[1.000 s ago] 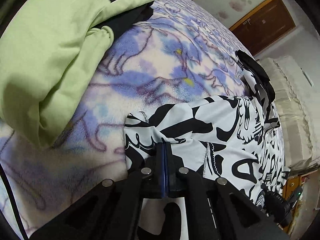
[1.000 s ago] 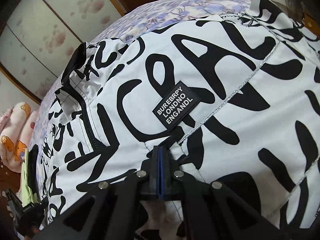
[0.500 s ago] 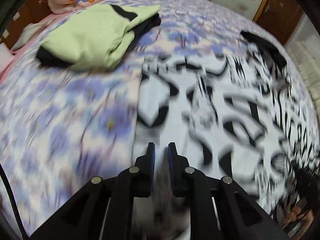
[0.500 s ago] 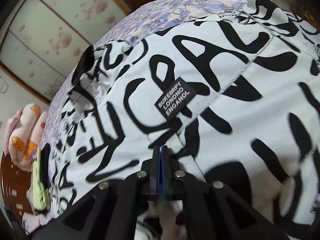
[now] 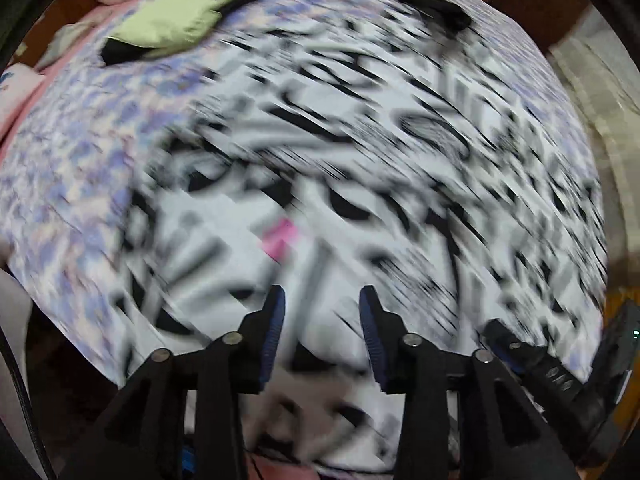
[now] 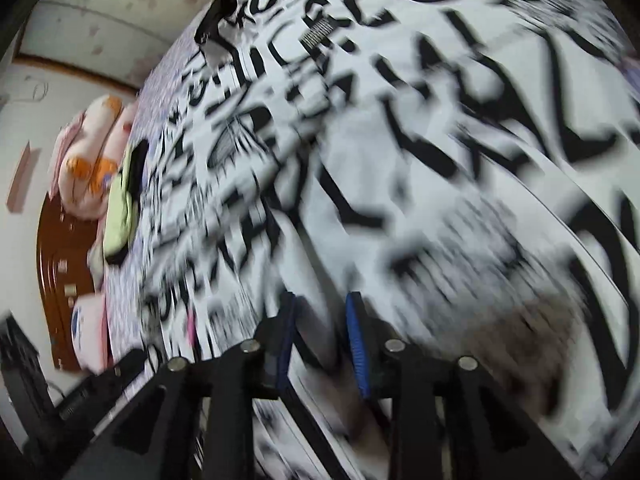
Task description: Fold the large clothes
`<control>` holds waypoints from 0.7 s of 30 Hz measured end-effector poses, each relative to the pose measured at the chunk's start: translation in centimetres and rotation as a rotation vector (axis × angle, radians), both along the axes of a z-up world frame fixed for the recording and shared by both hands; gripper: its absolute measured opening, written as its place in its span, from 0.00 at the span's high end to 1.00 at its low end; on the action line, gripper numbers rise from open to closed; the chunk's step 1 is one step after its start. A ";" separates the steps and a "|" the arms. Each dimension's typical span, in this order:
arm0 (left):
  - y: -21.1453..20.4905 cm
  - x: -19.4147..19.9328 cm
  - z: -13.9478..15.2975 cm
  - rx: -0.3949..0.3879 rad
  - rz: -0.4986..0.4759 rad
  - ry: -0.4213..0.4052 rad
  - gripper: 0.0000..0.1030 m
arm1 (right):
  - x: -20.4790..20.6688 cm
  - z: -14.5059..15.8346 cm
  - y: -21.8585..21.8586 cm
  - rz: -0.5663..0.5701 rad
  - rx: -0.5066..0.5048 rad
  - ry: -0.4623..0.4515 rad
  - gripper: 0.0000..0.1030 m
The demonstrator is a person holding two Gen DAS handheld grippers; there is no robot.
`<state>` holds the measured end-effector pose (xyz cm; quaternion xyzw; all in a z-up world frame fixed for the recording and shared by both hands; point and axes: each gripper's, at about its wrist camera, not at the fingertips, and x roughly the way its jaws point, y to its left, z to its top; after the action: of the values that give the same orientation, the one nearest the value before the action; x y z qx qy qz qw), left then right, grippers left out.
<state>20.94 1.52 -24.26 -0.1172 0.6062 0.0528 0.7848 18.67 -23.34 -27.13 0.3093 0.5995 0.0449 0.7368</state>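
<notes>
A large white garment with bold black lettering [image 5: 360, 152] lies spread over the bed; both views are motion-blurred. It fills most of the right wrist view [image 6: 420, 140]. My left gripper [image 5: 322, 300] is open and empty above the garment's near part. My right gripper [image 6: 320, 300] is open and empty just above the cloth. A black collar or cuff [image 5: 432, 10] lies at the garment's far end, also seen in the right wrist view [image 6: 218, 16]. A small pink patch [image 5: 280, 236] shows on the cloth ahead of the left gripper.
A purple floral bedspread [image 5: 80, 152] covers the bed. A folded light-green garment [image 5: 176, 16] lies at the far left, also in the right wrist view [image 6: 120, 216]. A pink and orange plush blanket [image 6: 92, 160] sits beyond it. Wooden floor [image 6: 60, 248] lies past the bed edge.
Both grippers have opened and let go of the black-and-white garment. Both have pulled back and up, so more of the spread garment and bed shows.
</notes>
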 end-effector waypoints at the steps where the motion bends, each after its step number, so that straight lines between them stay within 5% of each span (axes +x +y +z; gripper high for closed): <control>1: -1.7 -0.5 0.1 -0.003 -0.029 0.019 0.63 | -1.3 0.3 -0.7 0.014 -0.007 0.008 0.73; 9: -14.8 -3.2 1.5 0.037 -0.309 0.054 0.52 | -7.4 1.7 -10.2 -0.023 0.018 0.067 0.59; 21: -29.6 -2.7 2.2 0.008 -0.580 0.174 0.52 | -9.0 0.9 -28.8 -0.394 0.136 -0.030 0.46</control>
<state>18.25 -28.05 -22.05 0.0689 0.6791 -0.1611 0.7128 9.63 -52.17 -26.18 0.4690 0.5120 -0.0549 0.7176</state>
